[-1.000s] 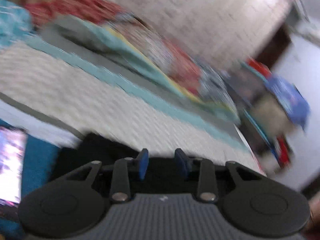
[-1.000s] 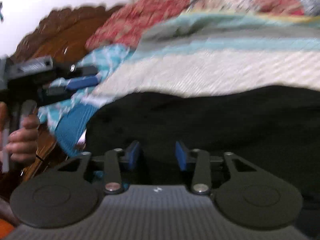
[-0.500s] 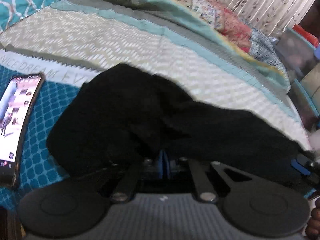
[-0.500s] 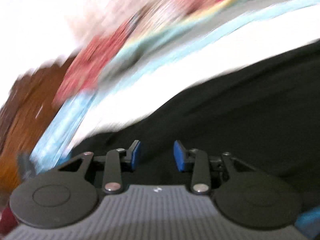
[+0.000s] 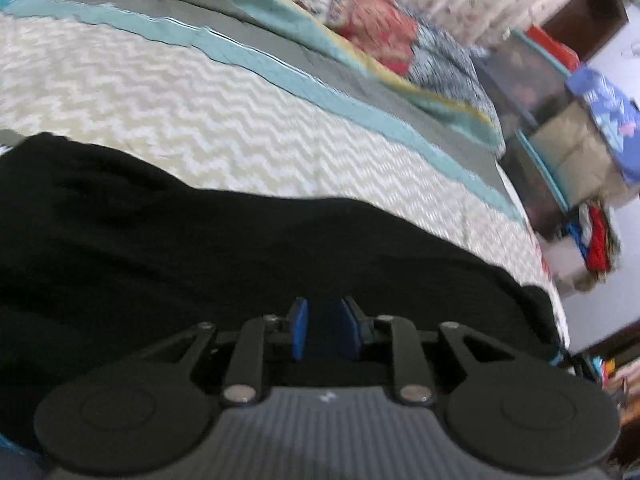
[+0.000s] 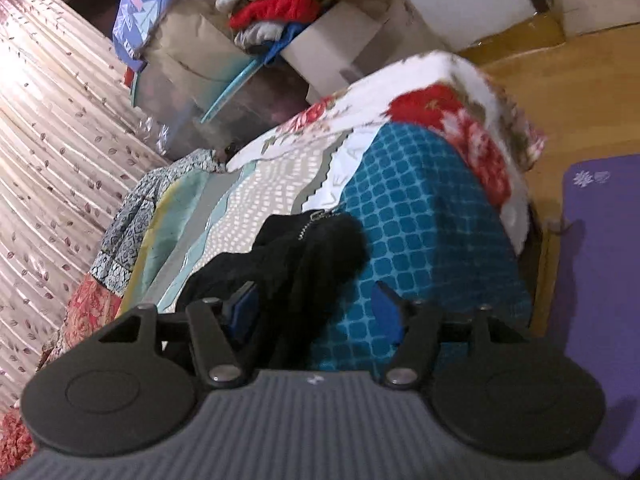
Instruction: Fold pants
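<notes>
The black pants (image 5: 240, 248) lie spread across the bed in the left wrist view, filling the lower half. My left gripper (image 5: 323, 330) is open with a narrow gap, its blue pads just above the dark fabric and holding nothing. In the right wrist view one end of the pants (image 6: 304, 256) lies bunched on the bed, with a small metal chain near its top. My right gripper (image 6: 316, 312) is wide open, and the black fabric runs between its blue pads without being clamped.
The bed has a cream zigzag cover (image 5: 200, 112) with teal and grey bands and a teal checked part (image 6: 420, 232). A floral quilt (image 6: 460, 120) hangs at the bed corner. Boxes with clothes (image 6: 320, 32) stand past the bed. A purple mat (image 6: 600, 280) lies on the wooden floor.
My left gripper was shut in the pants half a second ago and has opened and let go. My right gripper has swung round toward the bed's end and opened wider.
</notes>
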The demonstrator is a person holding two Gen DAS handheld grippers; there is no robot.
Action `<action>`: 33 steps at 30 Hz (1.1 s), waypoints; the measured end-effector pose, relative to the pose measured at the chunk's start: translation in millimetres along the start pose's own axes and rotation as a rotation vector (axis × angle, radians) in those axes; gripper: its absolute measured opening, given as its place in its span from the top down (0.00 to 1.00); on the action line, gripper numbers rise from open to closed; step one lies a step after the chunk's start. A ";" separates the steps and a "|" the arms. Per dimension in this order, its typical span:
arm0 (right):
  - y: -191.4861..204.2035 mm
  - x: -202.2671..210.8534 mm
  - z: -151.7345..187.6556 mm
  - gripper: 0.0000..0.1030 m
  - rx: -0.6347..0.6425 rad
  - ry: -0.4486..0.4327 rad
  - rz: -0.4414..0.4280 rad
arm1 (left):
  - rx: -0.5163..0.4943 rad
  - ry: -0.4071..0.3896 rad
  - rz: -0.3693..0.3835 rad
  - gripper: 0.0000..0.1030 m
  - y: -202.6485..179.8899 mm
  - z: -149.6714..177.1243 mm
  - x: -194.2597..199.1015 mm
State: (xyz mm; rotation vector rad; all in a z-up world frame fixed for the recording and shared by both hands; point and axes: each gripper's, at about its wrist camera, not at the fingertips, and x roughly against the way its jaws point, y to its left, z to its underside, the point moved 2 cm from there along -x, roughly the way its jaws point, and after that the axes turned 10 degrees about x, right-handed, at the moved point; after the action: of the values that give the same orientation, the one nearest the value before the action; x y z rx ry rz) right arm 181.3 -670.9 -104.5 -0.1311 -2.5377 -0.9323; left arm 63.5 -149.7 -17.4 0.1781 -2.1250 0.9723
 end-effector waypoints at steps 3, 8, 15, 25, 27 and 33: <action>-3.0 -12.8 -7.3 0.34 0.005 0.010 -0.019 | -0.019 0.011 -0.012 0.76 -6.7 0.1 -7.1; 19.1 -25.8 -16.8 0.84 0.169 -0.003 0.037 | 0.007 -0.002 -0.032 0.76 0.2 -1.9 -5.3; 96.7 19.7 -16.7 0.87 0.419 -0.048 -0.184 | 0.099 -0.029 -0.033 0.76 27.5 -3.9 6.1; 226.5 47.8 146.5 0.81 1.152 0.281 -0.534 | 0.179 -0.094 0.013 0.72 65.9 -2.9 36.7; 229.6 43.4 177.0 0.75 1.228 0.386 -0.528 | 0.198 -0.109 0.020 0.71 75.2 -3.0 45.3; 240.4 78.4 169.9 0.53 1.260 0.358 -0.606 | 0.227 -0.187 0.077 0.68 98.1 -2.3 78.0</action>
State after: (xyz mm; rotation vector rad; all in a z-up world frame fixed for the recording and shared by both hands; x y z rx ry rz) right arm 104.5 -382.5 -43.6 1.0859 -2.3440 0.5669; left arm -29.5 -65.6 -19.0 0.3125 -2.1984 1.2870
